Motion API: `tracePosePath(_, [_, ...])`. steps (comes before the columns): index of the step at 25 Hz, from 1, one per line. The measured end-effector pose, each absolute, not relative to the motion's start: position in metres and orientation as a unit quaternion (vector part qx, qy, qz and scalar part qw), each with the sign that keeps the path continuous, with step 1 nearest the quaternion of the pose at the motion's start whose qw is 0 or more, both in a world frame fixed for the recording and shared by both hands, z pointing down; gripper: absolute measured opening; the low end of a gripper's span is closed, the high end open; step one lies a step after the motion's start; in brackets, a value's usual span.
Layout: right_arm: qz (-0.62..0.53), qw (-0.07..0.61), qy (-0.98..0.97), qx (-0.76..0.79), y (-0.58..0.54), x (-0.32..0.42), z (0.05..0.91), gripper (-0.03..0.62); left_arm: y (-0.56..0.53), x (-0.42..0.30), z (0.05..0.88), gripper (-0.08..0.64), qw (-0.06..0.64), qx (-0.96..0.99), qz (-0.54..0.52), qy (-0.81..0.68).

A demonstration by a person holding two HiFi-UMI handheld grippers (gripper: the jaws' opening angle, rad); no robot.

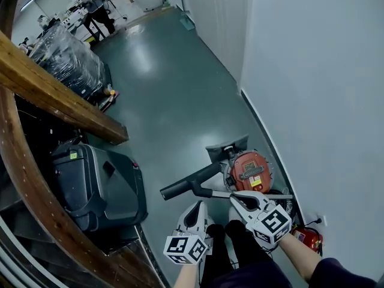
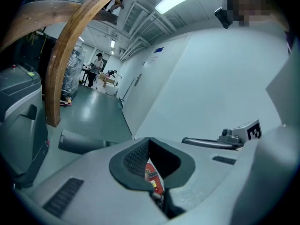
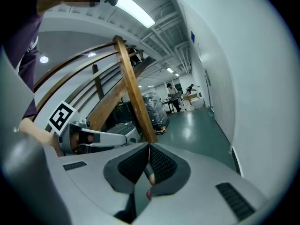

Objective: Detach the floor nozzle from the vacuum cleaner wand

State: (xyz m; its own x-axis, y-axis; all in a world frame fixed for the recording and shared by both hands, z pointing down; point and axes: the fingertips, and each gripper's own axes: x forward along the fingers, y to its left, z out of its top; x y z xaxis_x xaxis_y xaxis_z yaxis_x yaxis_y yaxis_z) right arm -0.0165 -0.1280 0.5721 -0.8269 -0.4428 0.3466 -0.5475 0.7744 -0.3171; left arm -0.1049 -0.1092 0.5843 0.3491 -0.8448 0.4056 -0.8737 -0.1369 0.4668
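the task has not started as far as the pictures show. the vacuum cleaner (image 1: 251, 171), with its round red body, lies on the green floor (image 1: 174, 95) close to the white wall (image 1: 318, 71) at the right, just beyond the person's knees. a black tube (image 1: 187, 183), probably the wand or its handle, sticks out from it toward the left. at the far side of the red body there is a dark wedge-shaped piece (image 1: 227, 146), which is most likely the floor nozzle. the joint between the nozzle and the wand cannot be made out, but nothing lies apart from the machine, so the nozzle seems to be still attached.

the left claw (image 2: 149, 142) is closed with nothing between its jaws; only a strip of the red vacuum shows through the gap lower down. the right claw (image 3: 149, 146) is also closed and empty. in the head view both claws are near the person, above the vacuum, the right one over the red body and the left one near the black tube; whether either touches it cannot be told.

everything remains to be done: open a claw, hold the wand, grip the nozzle and pull it free.

a dark grey bin (image 1: 99, 188) stands to the left under a wooden rail (image 1: 54, 92).
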Motion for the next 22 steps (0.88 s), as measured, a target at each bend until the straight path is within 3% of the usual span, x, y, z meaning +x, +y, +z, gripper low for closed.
tracePosePath(7, [0.201,0.157,-0.934,0.25,-0.114,-0.02,0.606,0.023,-0.093,-0.104,0.626,0.005,0.363,0.732,0.014,-0.576])
tracePosePath(13, [0.184,0.194,-0.936,0.228,-0.105,-0.03,0.64,0.071,-0.091,-0.11,0.663,0.012,0.408,0.71,-0.012,-0.574])
tracePosePath(22, [0.117,0.255,-0.939,0.199,-0.107,-0.043,0.696,0.104,-0.099,-0.113,0.718,0.129,0.469,0.692,-0.043,-0.548])
